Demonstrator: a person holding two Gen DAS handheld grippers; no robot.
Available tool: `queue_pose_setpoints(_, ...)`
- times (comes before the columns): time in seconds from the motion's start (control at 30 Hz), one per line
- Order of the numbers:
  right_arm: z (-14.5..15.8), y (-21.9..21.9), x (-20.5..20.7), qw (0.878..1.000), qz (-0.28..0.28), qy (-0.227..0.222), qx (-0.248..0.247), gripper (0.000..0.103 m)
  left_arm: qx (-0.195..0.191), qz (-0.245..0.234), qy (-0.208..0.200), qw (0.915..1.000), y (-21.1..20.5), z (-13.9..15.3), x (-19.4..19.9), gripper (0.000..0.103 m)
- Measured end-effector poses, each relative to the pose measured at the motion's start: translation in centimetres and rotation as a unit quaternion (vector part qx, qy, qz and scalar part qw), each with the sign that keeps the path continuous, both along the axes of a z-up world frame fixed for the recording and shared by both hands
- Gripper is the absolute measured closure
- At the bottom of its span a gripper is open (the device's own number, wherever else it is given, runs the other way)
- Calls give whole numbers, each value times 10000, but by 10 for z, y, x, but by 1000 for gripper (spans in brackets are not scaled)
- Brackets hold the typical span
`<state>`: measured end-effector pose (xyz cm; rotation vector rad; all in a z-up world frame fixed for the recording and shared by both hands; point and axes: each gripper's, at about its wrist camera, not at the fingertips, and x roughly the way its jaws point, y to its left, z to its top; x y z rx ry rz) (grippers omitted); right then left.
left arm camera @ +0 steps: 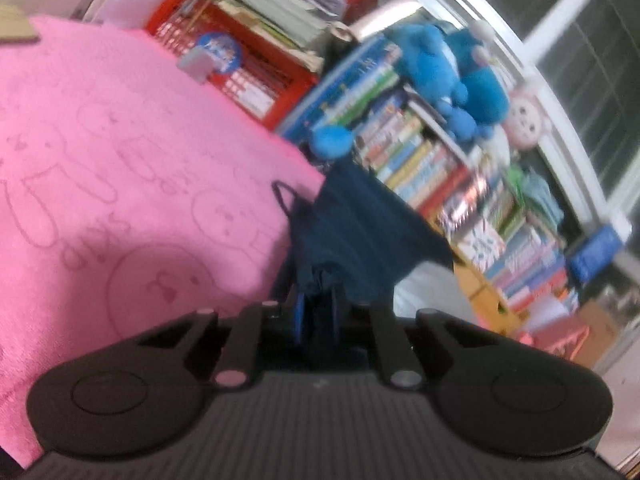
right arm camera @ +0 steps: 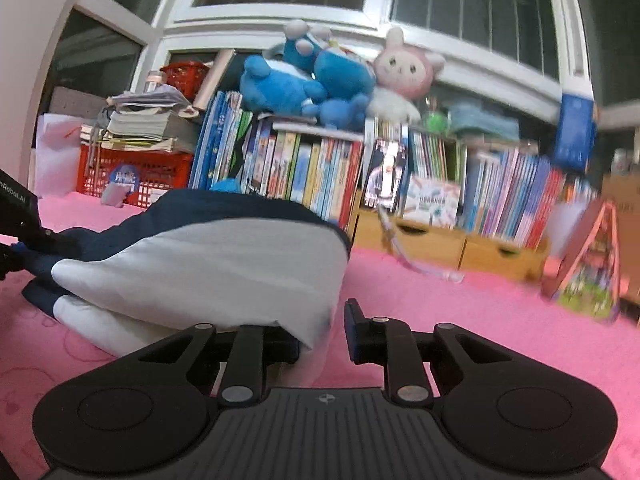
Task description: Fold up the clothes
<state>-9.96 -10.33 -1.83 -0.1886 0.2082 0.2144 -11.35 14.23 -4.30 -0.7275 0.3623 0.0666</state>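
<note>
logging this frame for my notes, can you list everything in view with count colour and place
garment: one, navy and white, bunched on the blanket
blanket: one, pink, under everything
books: many, mixed colours, row at the back
plush toys: blue ones and a pink-and-white rabbit, on top of the books
crate: one, red, back left, papers stacked on it
windows: white frames, behind
left gripper: black, shut on navy cloth
right gripper: black, white cloth between its fingers
</note>
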Motion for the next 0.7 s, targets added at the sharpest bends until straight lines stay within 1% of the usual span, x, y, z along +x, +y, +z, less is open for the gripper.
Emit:
queue_pose_setpoints(0.1,-9,-4,5,9987,82,492,55,81,90,37,66,9999,4,-3,-4,89)
queue_pose_setpoints(0.13,-13,-5,6,9975,139,685,108,81,163,89,105,9998,6,-5,-7,87)
queue_pose_setpoints(0.17,-13,-8,8,9956,274,882,173,78,287,157,185,9993,8,-6,-9,85)
queue_pose_setpoints(0.2,-12,-11,10,9930,427,1079,238,76,360,217,238,9988,10,-6,-11,84)
queue_pose_setpoints(0.23,-9,-21,14,9882,676,1323,368,76,467,357,332,9977,14,-6,-14,85)
queue_pose_setpoints(0.27,-6,-34,19,9816,948,1578,515,73,499,467,422,9968,20,-7,-17,87)
queue_pose_setpoints(0.33,1,-60,29,9634,1488,2080,807,66,555,685,597,9943,32,-7,-22,87)
queue_pose_setpoints(0.37,4,-73,34,9519,1754,2327,950,57,444,725,540,9949,43,-6,-26,87)
queue_pose_setpoints(0.4,8,-86,38,9388,2018,2569,1093,45,458,634,453,9959,50,1,-25,86)
queue_pose_setpoints(0.43,11,-101,45,9180,2287,2925,1394,40,473,542,367,9967,56,7,-24,80)
queue_pose_setpoints(0.47,14,-113,50,9018,2447,3158,1648,35,487,450,281,9974,63,14,-23,75)
queue_pose_setpoints(0.5,18,-123,54,8898,2550,3282,1887,34,493,348,192,9980,70,21,-22,73)
queue_pose_setpoints(0.53,21,-133,59,8817,2594,3315,2130,32,334,28,66,9994,72,27,-13,63)
queue_pose_setpoints(0.57,24,-137,67,8809,2514,3285,2299,26,174,-292,-61,9994,74,34,-4,50)
queue_pose_setpoints(0.6,26,-140,76,8816,2403,3242,2449,24,12,-609,-183,9980,76,40,6,47)
queue_pose_setpoints(0.63,29,-142,85,8819,2292,3198,2597,24,-171,-880,-208,9958,73,41,17,44)
queue_pose_setpoints(0.7,33,-148,102,8815,2067,3107,2892,22,-214,-1216,-100,9923,62,43,42,42)
